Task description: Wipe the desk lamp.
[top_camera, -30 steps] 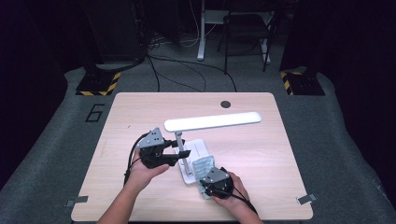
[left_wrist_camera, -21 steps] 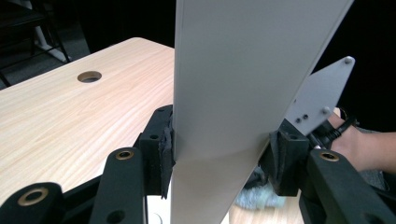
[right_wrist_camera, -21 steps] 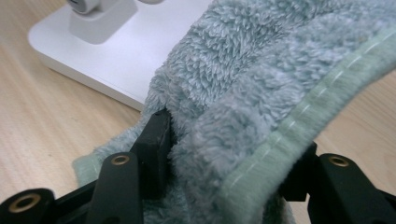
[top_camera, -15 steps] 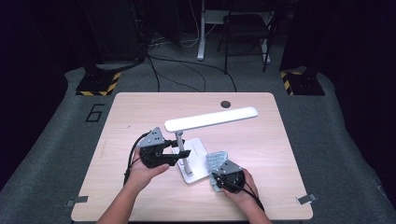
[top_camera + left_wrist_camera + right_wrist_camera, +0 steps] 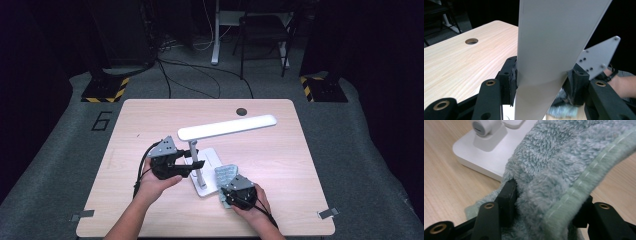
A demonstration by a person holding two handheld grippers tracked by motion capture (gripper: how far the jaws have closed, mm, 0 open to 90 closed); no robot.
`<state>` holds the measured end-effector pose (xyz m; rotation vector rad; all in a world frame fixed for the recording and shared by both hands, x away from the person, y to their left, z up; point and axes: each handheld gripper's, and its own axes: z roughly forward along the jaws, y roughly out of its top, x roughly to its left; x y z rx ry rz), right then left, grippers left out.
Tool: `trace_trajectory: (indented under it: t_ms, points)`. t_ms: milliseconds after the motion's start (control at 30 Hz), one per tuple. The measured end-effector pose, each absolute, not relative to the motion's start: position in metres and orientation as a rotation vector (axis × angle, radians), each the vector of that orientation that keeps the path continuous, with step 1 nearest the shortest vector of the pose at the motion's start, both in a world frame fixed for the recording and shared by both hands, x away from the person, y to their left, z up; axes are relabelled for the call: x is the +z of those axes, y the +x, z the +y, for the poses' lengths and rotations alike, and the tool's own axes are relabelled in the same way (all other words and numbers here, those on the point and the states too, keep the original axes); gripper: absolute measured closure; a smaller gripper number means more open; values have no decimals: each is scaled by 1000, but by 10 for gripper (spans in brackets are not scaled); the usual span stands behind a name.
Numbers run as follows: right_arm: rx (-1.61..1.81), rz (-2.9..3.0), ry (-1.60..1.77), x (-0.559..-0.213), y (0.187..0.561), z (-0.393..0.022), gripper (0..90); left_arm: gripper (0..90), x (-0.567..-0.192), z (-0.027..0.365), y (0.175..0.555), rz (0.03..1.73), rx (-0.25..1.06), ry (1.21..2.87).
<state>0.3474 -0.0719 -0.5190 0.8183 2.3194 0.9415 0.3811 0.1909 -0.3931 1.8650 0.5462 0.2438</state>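
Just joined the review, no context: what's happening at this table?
A person is cleaning a white desk lamp on a wooden table. The left gripper is clamped on the lamp's upright post, steadying it. The right gripper holds a bunched pale green cloth beside the lamp's base, at its near right corner, the cloth touching or nearly touching it.

High view: fixed above the near edge, facing forward and down, far enough to take in the whole bench (image 5: 150, 120) and dark floor beyond.

Left gripper view: rides low between its own 2 black jaws, looking across the bench, very near the lamp (image 5: 549, 45) post; the other hand sits at its right edge.

Right gripper view: close to the benchtop, lens nearly against the cloth (image 5: 564, 167). It shares the lamp base (image 5: 481, 152) with the high view.
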Motion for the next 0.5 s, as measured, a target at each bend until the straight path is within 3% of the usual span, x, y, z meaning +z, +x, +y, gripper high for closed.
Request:
trace_trajectory:
  t_ms: [500]
  points:
    - [922, 2306, 849, -517, 336, -38, 316, 508, -393, 191, 381, 547, 244, 1864]
